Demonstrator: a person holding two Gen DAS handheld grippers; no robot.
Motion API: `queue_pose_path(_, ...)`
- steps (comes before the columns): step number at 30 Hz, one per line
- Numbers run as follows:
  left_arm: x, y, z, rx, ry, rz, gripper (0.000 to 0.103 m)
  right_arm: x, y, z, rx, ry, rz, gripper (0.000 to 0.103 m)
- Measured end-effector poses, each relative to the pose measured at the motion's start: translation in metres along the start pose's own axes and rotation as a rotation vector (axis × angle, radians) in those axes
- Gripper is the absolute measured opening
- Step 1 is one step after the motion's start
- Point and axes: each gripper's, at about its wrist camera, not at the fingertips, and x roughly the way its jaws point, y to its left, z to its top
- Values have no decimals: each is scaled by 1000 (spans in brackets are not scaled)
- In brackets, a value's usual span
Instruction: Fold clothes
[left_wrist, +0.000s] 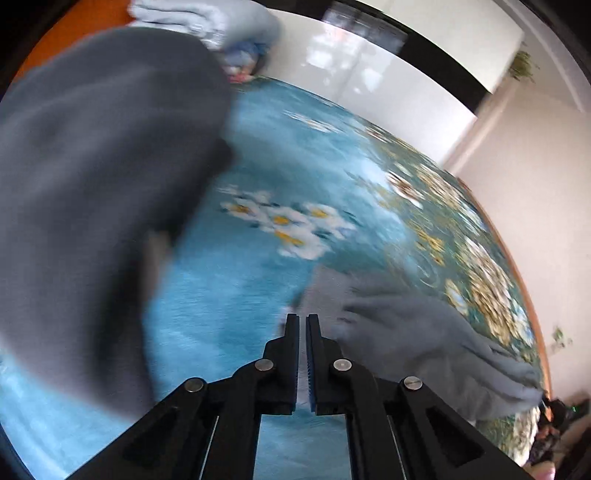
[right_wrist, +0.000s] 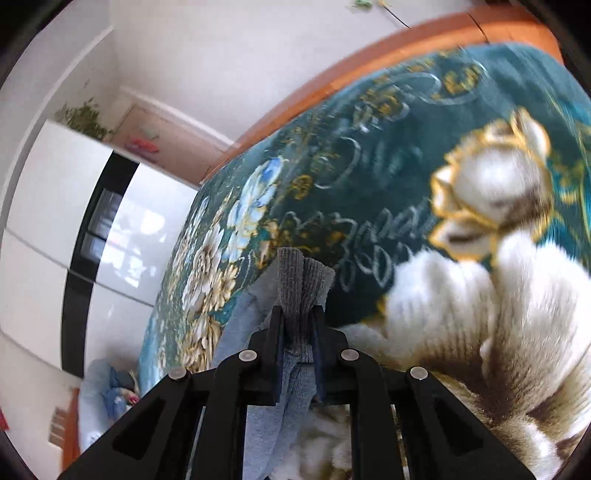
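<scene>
A grey garment lies over the blue floral blanket (left_wrist: 280, 155). Its large body (left_wrist: 96, 162) fills the left of the left wrist view, and a sleeve (left_wrist: 424, 339) stretches toward the lower right. My left gripper (left_wrist: 303, 320) hovers just above the blanket beside the sleeve, jaws nearly closed with nothing between them. My right gripper (right_wrist: 298, 312) is shut on the grey ribbed cuff (right_wrist: 301, 280) of the garment, with blue-grey cloth (right_wrist: 280, 398) hanging below the jaws, lifted over the blanket (right_wrist: 369, 177).
A pile of pale blue clothes (left_wrist: 207, 22) lies at the far end of the bed. A glossy white wardrobe (left_wrist: 369, 74) stands beyond the bed. An orange wooden bed frame (right_wrist: 332, 85) borders the blanket. The view is motion-blurred.
</scene>
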Motion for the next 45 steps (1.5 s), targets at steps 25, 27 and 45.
queue_pose_path(25, 109, 4, 4, -67, 214, -166, 24, 5, 0, -8, -60, 27, -79, 15)
queue_pose_path(27, 99, -8, 8, -31, 179, -138, 18, 3, 4, -8, -66, 20, -87, 15)
queue_pose_path(45, 33, -15, 5, 58, 163, -31, 11, -45, 46, -2, -169, 21, -29, 14)
